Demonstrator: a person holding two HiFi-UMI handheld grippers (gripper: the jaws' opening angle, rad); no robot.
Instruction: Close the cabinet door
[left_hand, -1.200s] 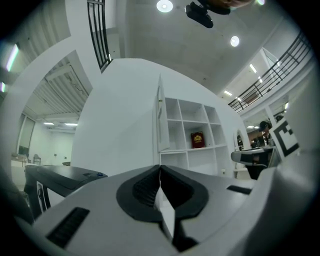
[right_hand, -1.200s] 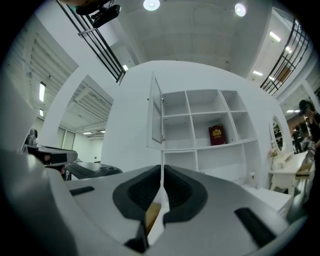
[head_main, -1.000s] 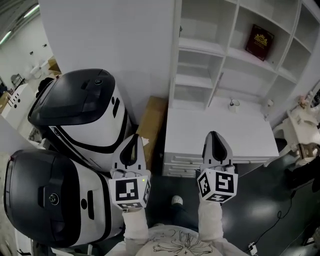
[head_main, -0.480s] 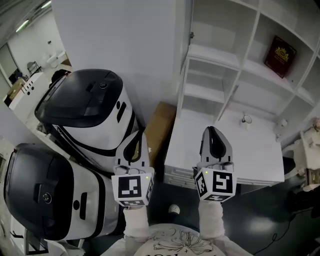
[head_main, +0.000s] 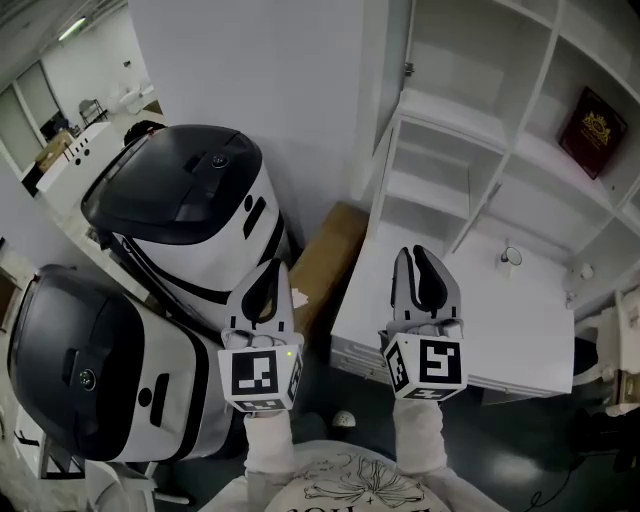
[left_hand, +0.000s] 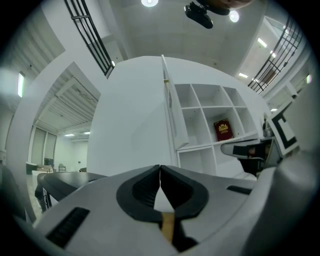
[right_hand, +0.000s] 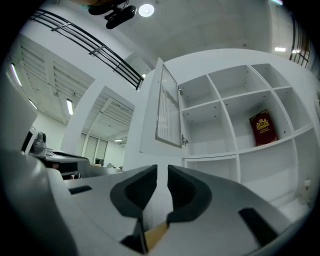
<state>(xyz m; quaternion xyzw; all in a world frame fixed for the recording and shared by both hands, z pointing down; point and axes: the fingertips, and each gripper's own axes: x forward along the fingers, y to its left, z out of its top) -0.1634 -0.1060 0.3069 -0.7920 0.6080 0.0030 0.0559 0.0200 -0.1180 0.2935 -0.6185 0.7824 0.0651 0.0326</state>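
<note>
The cabinet door (right_hand: 167, 107) is hanging open at the left edge of the white shelf unit (right_hand: 227, 131), where one compartment is holding a dark red book (right_hand: 262, 127) with unreadable gold print, while the left hand-held gripper (left_hand: 160, 172) is showing empty jaws pressed together and the right hand-held gripper (right_hand: 162, 174) is opening its jaws on nothing.

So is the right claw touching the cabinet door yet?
Apart. The right gripper view shows the cabinet door hanging open well beyond the right claw, whose jaws are opening with nothing between them.
</note>
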